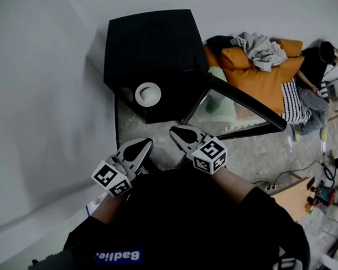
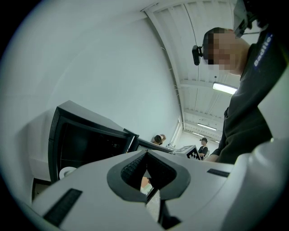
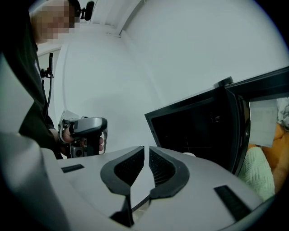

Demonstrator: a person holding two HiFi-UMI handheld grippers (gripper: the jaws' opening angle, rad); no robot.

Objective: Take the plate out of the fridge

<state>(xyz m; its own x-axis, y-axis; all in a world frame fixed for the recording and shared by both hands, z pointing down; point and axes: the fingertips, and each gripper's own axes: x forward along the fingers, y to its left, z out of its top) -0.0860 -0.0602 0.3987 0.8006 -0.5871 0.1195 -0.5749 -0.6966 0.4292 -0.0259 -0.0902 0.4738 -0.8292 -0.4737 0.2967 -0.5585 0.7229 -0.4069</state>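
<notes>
Plate (image 1: 148,94) in open fridge (image 1: 155,43); L gripper (image 1: 142,145), R gripper (image 1: 176,132) near its front

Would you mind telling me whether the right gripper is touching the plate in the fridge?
Apart. The head view shows bare floor between the right gripper and the plate, which sits inside the open fridge.

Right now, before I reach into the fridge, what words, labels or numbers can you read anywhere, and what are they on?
"Badlie." in white letters on a blue patch on the person's black top.
The same print on that top in the left gripper view: too skewed to read surely.
Marker cubes: black-and-white square patterns only, no letters.
White sheet on the fridge door: no print can be made out.
</notes>
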